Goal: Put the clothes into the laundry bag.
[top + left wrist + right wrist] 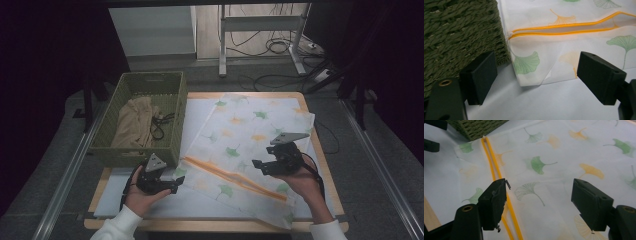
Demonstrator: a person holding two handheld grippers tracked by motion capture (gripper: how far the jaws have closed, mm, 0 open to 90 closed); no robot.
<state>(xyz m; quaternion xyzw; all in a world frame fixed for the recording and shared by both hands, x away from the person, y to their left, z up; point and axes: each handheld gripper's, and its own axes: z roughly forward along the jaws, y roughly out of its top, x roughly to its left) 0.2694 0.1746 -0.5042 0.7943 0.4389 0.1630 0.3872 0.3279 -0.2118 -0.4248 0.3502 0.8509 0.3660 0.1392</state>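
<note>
Both grippers, left gripper [172,184] and right gripper [261,165], were black with blocky rectangular jaws, brass-ringed holes, grey three-cornered top plates, trailing black cables; the person's sleeves [117,226] looked white, possibly knit.

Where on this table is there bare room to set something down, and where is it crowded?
Bare white table cover shows along the near edge, between the left gripper and the ginkgo-printed white mesh bag with the orange zipper. A narrower strip lies between the green woven basket and the bag's left edge. The basket, holding a beige cloth, crowds the left; the bag covers the middle and right.
</note>
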